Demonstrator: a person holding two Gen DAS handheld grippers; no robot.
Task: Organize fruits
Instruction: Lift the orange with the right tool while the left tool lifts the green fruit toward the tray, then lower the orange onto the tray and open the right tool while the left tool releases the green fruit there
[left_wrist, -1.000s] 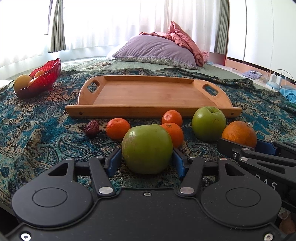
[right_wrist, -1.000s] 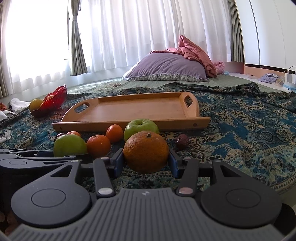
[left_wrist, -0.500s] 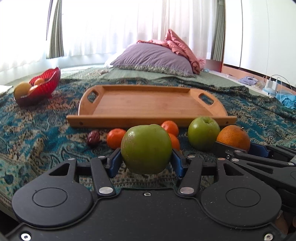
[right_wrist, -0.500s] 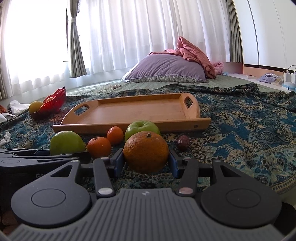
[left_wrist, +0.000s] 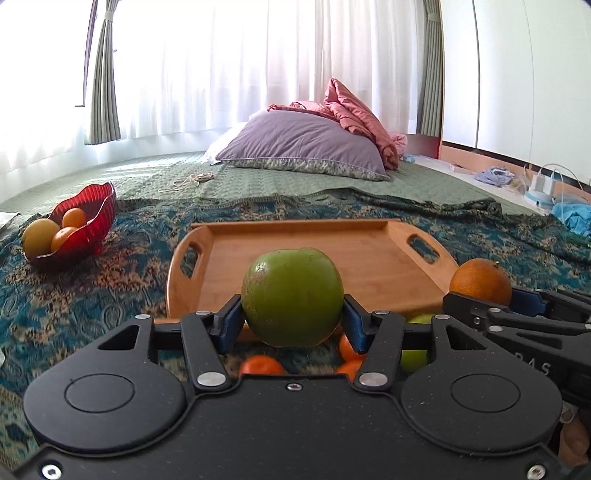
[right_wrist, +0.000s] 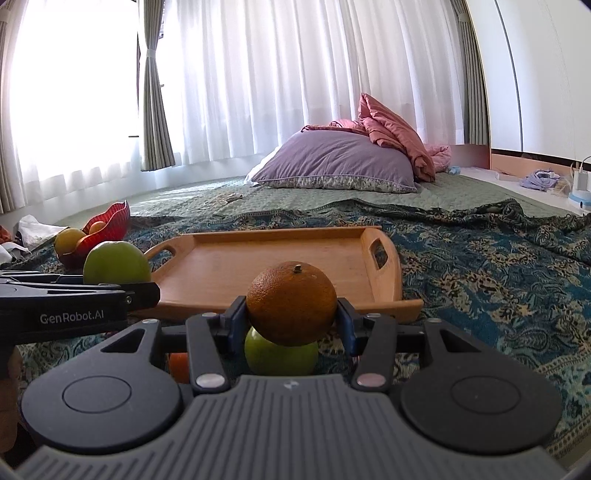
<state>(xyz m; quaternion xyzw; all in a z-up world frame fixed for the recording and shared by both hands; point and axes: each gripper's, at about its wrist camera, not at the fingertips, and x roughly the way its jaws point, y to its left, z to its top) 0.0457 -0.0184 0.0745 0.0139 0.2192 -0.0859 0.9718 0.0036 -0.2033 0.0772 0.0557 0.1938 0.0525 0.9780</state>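
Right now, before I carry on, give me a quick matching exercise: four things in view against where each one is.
Things:
1. held green apple
2. big orange
3. wooden tray
4. red bowl

Places:
A. holds fruit, left of the tray
B. in the right claw
C. bare, on the patterned blanket
D. in the left claw

Pairs: 1-D, 2-B, 3-C, 4-A

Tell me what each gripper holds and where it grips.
The left gripper clamps a green apple across its sides. The right gripper clamps an orange across its sides, stem up.
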